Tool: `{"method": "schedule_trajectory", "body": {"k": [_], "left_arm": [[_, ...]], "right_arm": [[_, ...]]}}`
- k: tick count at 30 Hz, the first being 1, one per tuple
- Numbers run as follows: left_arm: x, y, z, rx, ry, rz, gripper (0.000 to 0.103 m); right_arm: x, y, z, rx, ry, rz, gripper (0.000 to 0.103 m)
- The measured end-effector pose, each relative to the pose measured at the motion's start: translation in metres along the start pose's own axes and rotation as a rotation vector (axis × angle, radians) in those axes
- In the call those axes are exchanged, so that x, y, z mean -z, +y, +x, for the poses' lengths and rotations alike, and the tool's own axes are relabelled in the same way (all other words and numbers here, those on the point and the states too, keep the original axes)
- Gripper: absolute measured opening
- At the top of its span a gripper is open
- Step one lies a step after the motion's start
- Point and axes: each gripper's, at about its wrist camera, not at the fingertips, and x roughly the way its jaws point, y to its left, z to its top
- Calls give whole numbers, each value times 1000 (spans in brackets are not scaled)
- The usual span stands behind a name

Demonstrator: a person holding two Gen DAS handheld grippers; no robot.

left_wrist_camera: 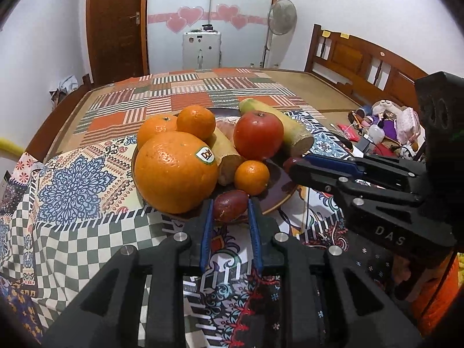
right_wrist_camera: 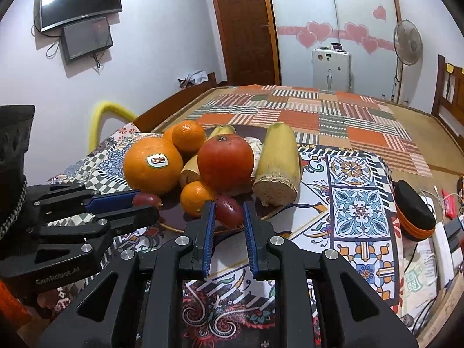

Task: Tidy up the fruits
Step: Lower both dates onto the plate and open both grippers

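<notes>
A dark brown plate [left_wrist_camera: 279,200] on the patterned cloth holds a big orange [left_wrist_camera: 174,174] with a sticker, three mandarins, a red apple [left_wrist_camera: 258,134] and two cut yellowish stalk pieces [left_wrist_camera: 278,124]. My left gripper [left_wrist_camera: 230,203] is shut on a dark red date [left_wrist_camera: 230,206] over the plate's near rim. Coming in from the right, my right gripper [left_wrist_camera: 293,168] pinches a second date [left_wrist_camera: 290,161] by the plate's right side. In the right wrist view, my right gripper [right_wrist_camera: 229,204] grips its date [right_wrist_camera: 229,211] at the plate [right_wrist_camera: 174,226] edge, with the left gripper [right_wrist_camera: 148,204] and its date [right_wrist_camera: 146,200] to the left.
The plate sits on a bed covered with patterned cloths [left_wrist_camera: 72,185]. A pile of small clutter [left_wrist_camera: 385,124] lies to the right near the wooden headboard [left_wrist_camera: 362,58]. An orange and black case [right_wrist_camera: 414,214] rests right of the plate. A fan [left_wrist_camera: 281,17] stands at the back.
</notes>
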Motion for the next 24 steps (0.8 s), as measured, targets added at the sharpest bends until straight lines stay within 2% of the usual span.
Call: {"method": "schedule_trajectory", "body": {"k": [11,14,16,24], "left_arm": [[-1,-5,7,2,5,-1,25],[0,-3,6,7,2,-5,28],[1,-3,4,10,0,-9,28],[4,1,-16,9,-34,-14,28]], "right_arm": [[-4,7,8,31,22,-31,19],[-4,6,7,34,24,-32,24],[-4,6,5,32,16,-31,28],[-3,5,-12,21,-20,-18,28]]}}
